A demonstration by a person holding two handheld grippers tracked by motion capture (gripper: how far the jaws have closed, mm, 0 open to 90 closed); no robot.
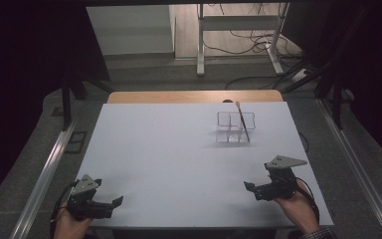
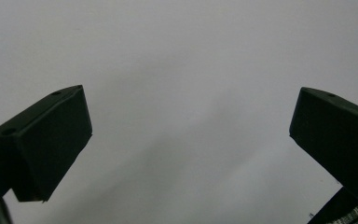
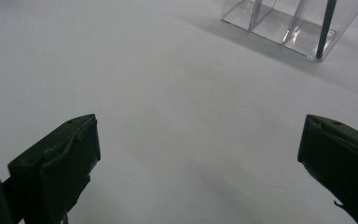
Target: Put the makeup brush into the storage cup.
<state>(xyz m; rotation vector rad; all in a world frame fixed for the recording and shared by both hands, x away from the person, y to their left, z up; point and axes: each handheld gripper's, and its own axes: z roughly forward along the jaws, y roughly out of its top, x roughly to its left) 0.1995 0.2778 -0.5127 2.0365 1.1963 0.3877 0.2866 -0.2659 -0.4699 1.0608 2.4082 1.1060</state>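
Note:
A clear plastic organizer [image 1: 235, 127] with several compartments stands on the white table [image 1: 179, 159] at the back right. A thin dark-handled brush [image 1: 242, 121] leans upright in its right front compartment; the same organizer [image 3: 289, 28] and brush [image 3: 327, 23] appear at the top of the right gripper view. My left gripper [image 1: 115, 201] rests at the front left corner of the table, open, with bare table between its jaws. At the front right my right gripper [image 1: 248, 186] is open too, well short of the organizer, holding nothing.
A wooden strip [image 1: 194, 96] runs along the table's far edge. Metal rails [image 1: 45, 174] flank the table on both sides. Beyond it stand a white desk frame [image 1: 238, 35] and loose cables on the floor.

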